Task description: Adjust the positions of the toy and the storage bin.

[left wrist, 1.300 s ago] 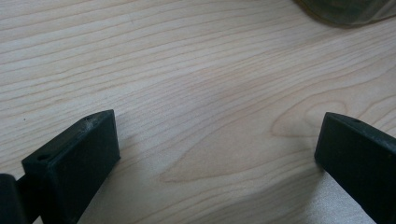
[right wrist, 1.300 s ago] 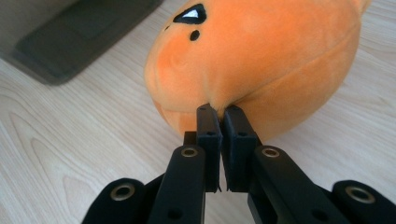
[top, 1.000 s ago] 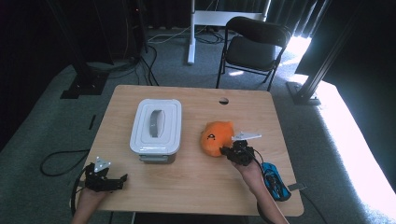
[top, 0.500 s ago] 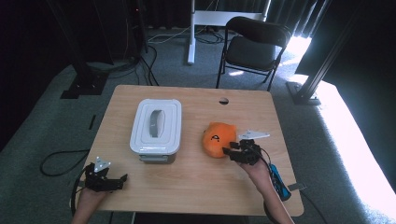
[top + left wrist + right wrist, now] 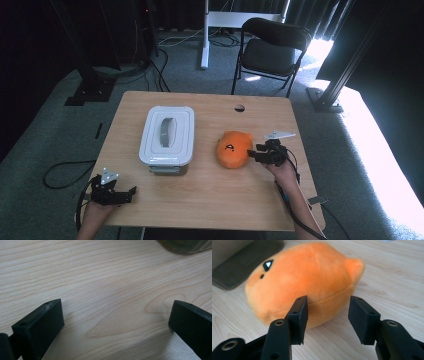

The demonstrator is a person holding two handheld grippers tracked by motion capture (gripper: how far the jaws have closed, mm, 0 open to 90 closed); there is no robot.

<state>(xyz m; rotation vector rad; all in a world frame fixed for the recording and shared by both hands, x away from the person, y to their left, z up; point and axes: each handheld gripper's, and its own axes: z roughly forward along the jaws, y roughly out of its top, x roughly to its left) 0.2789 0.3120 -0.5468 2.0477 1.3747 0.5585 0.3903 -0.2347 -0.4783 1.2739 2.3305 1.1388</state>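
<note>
worktop (image 5: pixel 210 200) wood, fills centre of high view | white lidded box (image 5: pixel 167 134) left of centre | orange plush (image 5: pixel 234 148) right of centre, lying on worktop | my right hand-held gripper (image 5: pixel 327 312) jaws apart, just beside plush, gripping nothing | my left hand-held gripper (image 5: pixel 131 191) lower left, jaws wide, empty

Left gripper (image 5: pixel 131 192) fingers wide apart, right gripper (image 5: pixel 327 315) fingers parted, apparently empty.

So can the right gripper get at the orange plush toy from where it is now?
Probably yes: the right gripper is open right beside the orange plush toy, jaws pointed at its near edge, with nothing between them.
</note>
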